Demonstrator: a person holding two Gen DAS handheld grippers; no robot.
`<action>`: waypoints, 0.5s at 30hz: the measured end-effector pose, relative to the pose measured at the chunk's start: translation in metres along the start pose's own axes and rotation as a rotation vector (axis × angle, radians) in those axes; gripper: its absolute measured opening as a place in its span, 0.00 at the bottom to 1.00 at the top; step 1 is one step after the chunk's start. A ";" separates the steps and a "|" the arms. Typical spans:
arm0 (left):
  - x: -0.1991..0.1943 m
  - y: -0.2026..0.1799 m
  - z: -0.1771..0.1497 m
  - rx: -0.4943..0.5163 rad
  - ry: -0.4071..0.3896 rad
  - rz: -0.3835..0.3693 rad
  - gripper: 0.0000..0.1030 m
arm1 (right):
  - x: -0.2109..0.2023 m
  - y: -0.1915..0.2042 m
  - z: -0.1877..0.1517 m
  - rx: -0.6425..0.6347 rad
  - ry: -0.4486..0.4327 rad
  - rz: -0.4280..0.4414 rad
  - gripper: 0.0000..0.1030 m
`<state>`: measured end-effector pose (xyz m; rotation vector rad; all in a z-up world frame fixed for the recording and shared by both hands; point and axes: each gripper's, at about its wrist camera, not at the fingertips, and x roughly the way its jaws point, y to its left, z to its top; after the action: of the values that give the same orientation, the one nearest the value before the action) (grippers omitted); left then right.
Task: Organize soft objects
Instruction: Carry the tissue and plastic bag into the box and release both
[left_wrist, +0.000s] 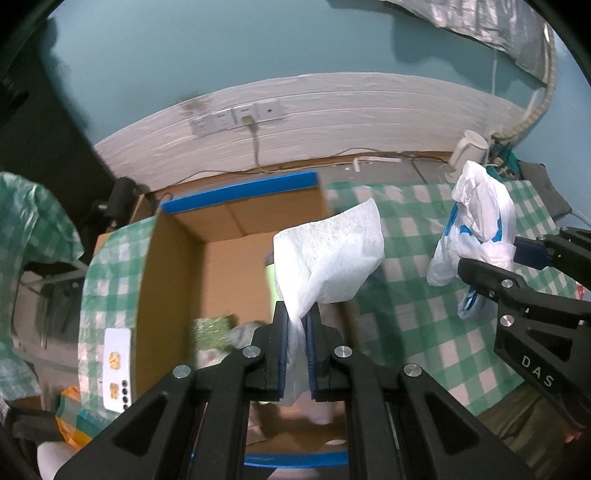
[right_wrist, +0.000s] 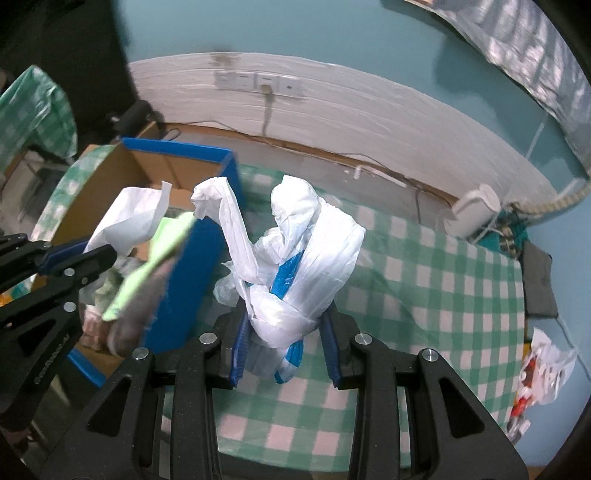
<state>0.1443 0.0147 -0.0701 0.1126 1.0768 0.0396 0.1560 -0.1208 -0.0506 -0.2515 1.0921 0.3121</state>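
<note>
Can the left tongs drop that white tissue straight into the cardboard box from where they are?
Probably yes: the left tongs hold the white tissue sheet over the open, blue-edged cardboard box, with nothing between them.

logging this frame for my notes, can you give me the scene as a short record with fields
left claw: shut on a white cloth, held over the box
right claw: shut on a knotted white and blue bag, above the tablecloth
box: cardboard, blue-taped rim, open, soft items already inside
tablecloth: green and white check
kettle: white, at the far table edge
</note>
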 end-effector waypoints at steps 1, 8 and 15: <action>0.000 0.005 -0.001 -0.007 0.001 0.006 0.09 | -0.001 0.009 0.003 -0.013 -0.002 0.005 0.32; 0.001 0.047 -0.016 -0.063 0.014 0.043 0.09 | 0.000 0.056 0.017 -0.077 -0.010 0.045 0.32; 0.008 0.081 -0.028 -0.108 0.032 0.083 0.09 | 0.005 0.099 0.027 -0.127 -0.008 0.083 0.32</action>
<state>0.1254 0.0982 -0.0813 0.0598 1.0994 0.1745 0.1442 -0.0188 -0.0479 -0.3181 1.0777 0.4567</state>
